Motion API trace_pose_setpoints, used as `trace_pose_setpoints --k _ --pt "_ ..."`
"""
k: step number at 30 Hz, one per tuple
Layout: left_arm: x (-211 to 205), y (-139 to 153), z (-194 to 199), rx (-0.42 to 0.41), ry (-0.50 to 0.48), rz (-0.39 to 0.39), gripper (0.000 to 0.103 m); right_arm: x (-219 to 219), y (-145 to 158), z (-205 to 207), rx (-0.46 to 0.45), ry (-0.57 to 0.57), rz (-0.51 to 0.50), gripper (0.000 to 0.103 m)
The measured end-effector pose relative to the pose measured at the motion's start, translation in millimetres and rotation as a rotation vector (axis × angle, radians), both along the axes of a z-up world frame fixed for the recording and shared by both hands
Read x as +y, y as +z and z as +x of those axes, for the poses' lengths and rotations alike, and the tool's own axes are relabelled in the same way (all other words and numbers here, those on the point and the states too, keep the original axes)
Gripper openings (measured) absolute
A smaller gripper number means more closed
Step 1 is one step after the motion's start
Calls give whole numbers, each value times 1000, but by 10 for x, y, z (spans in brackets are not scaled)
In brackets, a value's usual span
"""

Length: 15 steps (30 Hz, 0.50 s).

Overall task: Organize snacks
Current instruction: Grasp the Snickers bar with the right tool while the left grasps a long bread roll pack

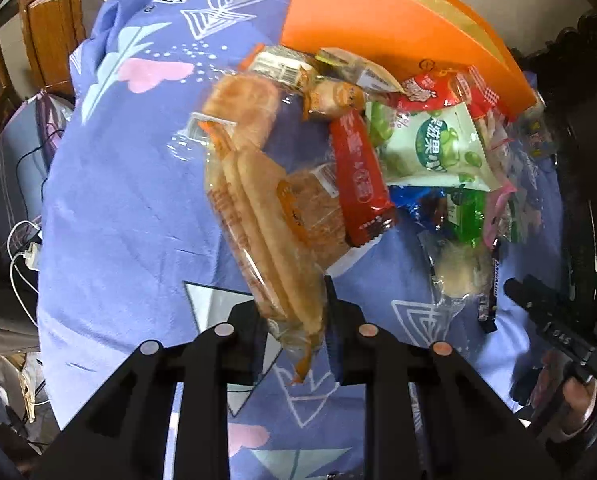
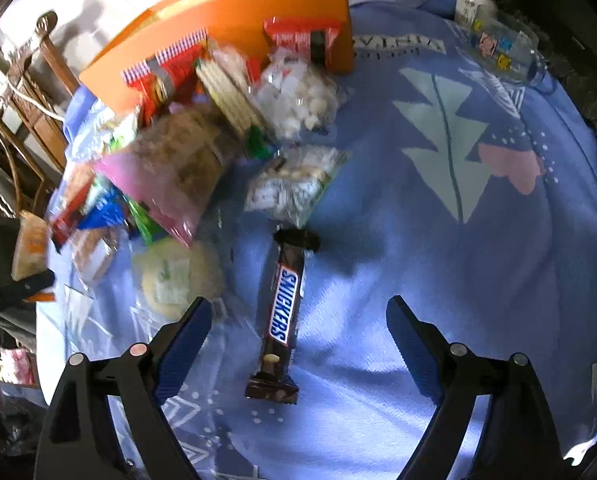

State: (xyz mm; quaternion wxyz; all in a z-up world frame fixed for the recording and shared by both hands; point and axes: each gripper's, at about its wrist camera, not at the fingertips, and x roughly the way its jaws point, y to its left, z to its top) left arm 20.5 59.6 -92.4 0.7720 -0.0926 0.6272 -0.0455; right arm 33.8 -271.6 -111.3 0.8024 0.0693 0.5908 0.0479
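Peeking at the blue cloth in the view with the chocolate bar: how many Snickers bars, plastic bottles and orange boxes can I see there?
Snickers bar: 1
Plastic bottle: 1
Orange box: 1
Total: 3

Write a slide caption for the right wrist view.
Open right hand-held gripper poised over a Snickers bar on the blue cloth, snack pile and orange box beyond.
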Motion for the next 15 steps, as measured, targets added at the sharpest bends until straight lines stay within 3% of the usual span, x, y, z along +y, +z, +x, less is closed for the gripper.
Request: trace_pose_setpoints --k 4,5,6,9,15 --pt "38 46 47 -2 -1 10 23 114 -129 10 20 45 -74 85" --pt "70 22 22 2 1 11 23 134 -147 14 17 51 -89 77" --pt "54 14 109 9 4 10 23 151 -173 23 23 58 -98 58" --pt "39 -24 108 18 0 12 23 205 -258 46 37 90 -101 21" --pt "-25 -38 136 16 -5 9 23 151 -245 31 57 89 -149 17"
